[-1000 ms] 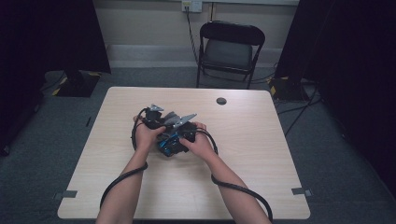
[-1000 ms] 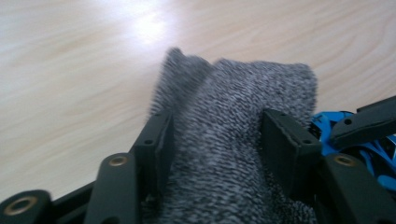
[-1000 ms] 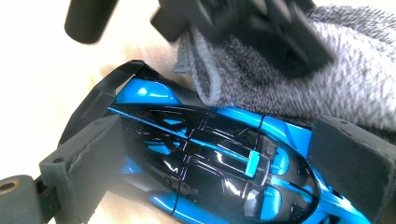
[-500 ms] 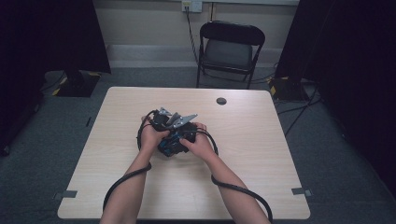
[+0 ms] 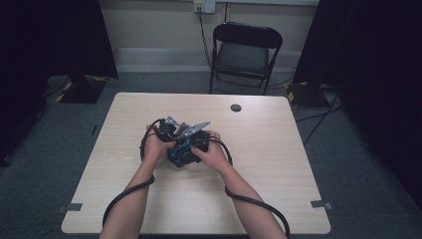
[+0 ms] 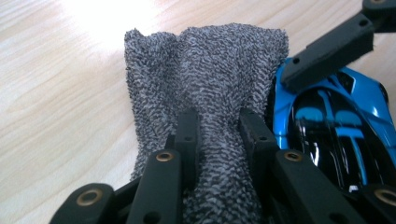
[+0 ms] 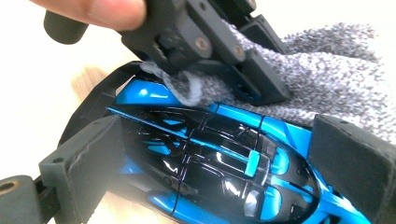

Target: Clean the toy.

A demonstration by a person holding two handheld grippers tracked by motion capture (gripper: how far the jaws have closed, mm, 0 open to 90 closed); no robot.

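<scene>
Both hands meet near table (image 5: 278,164) centre, just short of the middle toward the person's edge. Left gripper (image 6: 218,122): jaws have just been closing and now pinch a bunched fold of grey terry cloth (image 6: 205,70); the fabric necks down between the two black pads, so the grip looks firm. In the right gripper view the left gripper (image 7: 261,84) comes in from 11 o'clock and holds the cloth (image 7: 327,70) against the upper edge of the blue and black toy car (image 7: 210,163), at about 1 o'clock of the car body. Right gripper (image 7: 219,158): jaws flank the car on both sides and appear pressed on it; judged a steadying hold, so the car does not slide while the cloth rubs it. In the left gripper view the car (image 6: 336,126) sits just beside the cloth at 3 o'clock, touching. Judgement: wiping the car is in hand; cloth gathered to make a pad. A small dark disc (image 5: 236,107) lies well apart at 12 o'clock on the table, and a folding chair (image 5: 246,52) stands beyond the far edge.
</scene>
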